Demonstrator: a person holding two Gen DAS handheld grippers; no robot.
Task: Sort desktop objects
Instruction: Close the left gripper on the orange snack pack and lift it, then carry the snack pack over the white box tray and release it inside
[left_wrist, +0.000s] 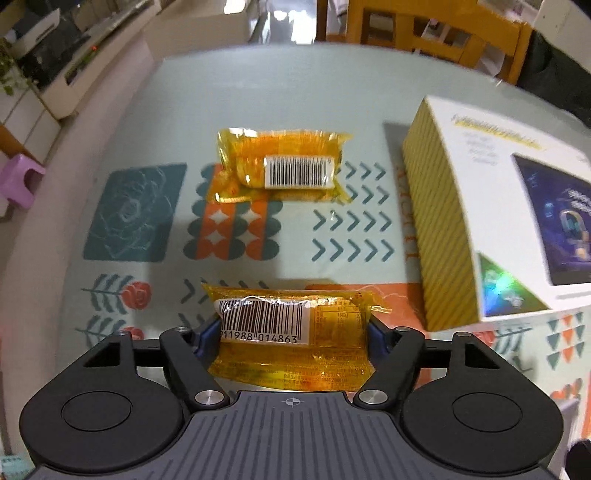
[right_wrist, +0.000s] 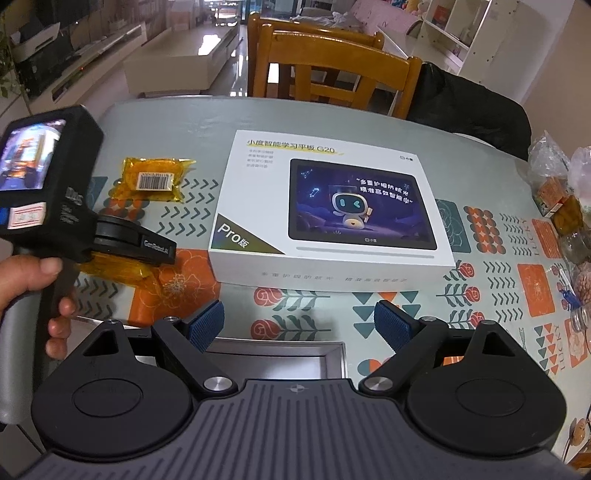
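Observation:
My left gripper (left_wrist: 293, 332) is shut on an orange-yellow snack packet (left_wrist: 291, 354) with a white barcode label, its blue pads pressing the packet's two sides just above the patterned tablecloth (left_wrist: 147, 218). The right wrist view shows the same left gripper (right_wrist: 147, 251) in a person's hand, with the packet (right_wrist: 114, 267) under its fingers. A second identical packet (left_wrist: 284, 166) (right_wrist: 155, 179) lies flat further back. My right gripper (right_wrist: 299, 325) is open and holds nothing, hovering over the near table edge.
A large white tablet box (right_wrist: 332, 206) (left_wrist: 498, 206) lies flat right of the packets. A grey metal tray (right_wrist: 277, 356) sits below my right gripper. Bags and jars (right_wrist: 561, 199) crowd the right edge. Wooden chairs (right_wrist: 332, 74) stand behind the table.

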